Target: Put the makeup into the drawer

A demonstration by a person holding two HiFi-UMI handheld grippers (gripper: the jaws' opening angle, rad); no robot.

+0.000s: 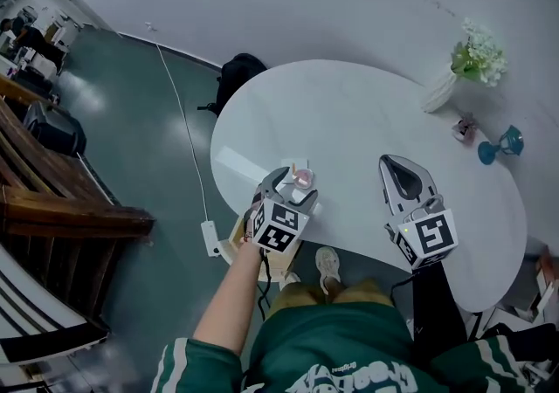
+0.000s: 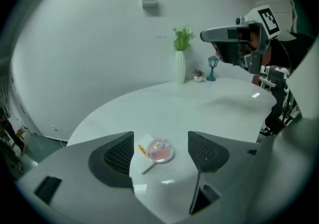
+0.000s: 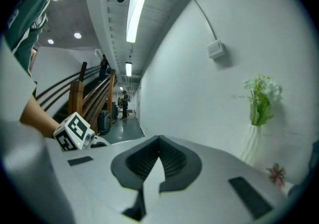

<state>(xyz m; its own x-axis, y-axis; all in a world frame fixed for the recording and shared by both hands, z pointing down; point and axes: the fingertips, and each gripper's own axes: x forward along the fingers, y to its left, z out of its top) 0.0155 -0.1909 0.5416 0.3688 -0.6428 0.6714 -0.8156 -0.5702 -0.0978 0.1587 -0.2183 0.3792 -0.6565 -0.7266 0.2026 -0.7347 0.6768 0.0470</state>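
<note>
Since the left hand-held gripper [image 2: 160, 136] holds its jaws apart either side of the untouched makeup compact [image 2: 158, 151], at nine o'clock from the closed, empty right hand-held gripper [image 1: 400, 164], I want to settle onto the surface [image 1: 349, 112], centre, then squeeze gently.

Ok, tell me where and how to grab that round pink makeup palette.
Grip the round pink makeup palette across its thin rim, coming down from above, one jaw each side. It lies flat on the white table, so only its edges offer hold. The open left gripper looks lined up with it.
</note>
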